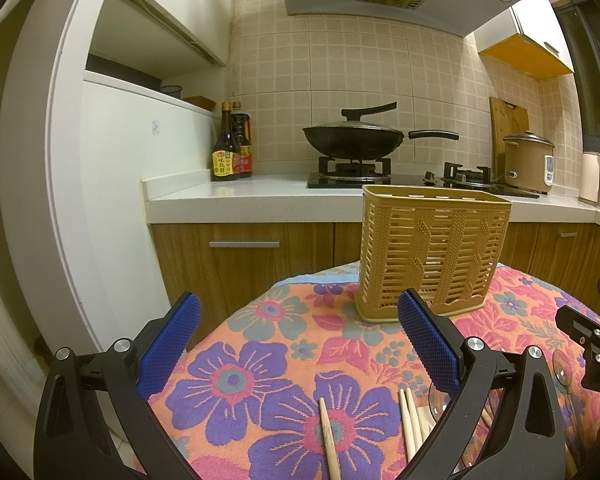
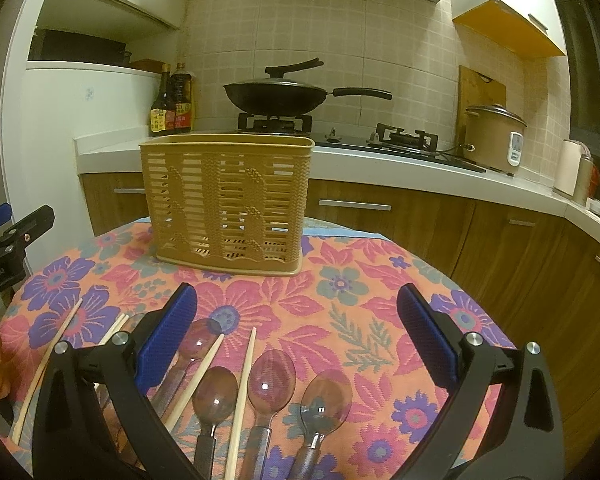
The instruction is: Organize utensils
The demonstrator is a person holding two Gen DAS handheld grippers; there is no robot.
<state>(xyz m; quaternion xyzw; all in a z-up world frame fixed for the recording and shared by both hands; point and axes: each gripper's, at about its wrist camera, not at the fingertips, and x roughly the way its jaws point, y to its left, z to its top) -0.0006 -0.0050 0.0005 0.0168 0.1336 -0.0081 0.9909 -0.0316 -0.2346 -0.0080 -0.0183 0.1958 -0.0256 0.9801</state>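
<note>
A tan slatted utensil basket [image 1: 432, 256] [image 2: 228, 202] stands upright at the far side of the flowered tablecloth [image 1: 268, 376] [image 2: 364, 276]. Several clear plastic spoons [image 2: 271, 382] and wooden chopsticks [image 2: 243, 396] lie near the front edge, between and under my right gripper [image 2: 298, 340], which is open and holds nothing. My left gripper [image 1: 300, 344] is open too, with one chopstick [image 1: 329, 436] lying on the cloth below it and a pair [image 1: 411, 424] by its right finger. Each gripper shows at the edge of the other's view.
Behind the table runs a kitchen counter [image 1: 260, 196] with sauce bottles [image 1: 232, 148], a lidded wok [image 1: 354, 136] on a gas hob, a rice cooker [image 1: 528, 162] and a cutting board. Wooden cabinet doors [image 2: 420, 216] stand below. A white fridge [image 1: 124, 184] is at the left.
</note>
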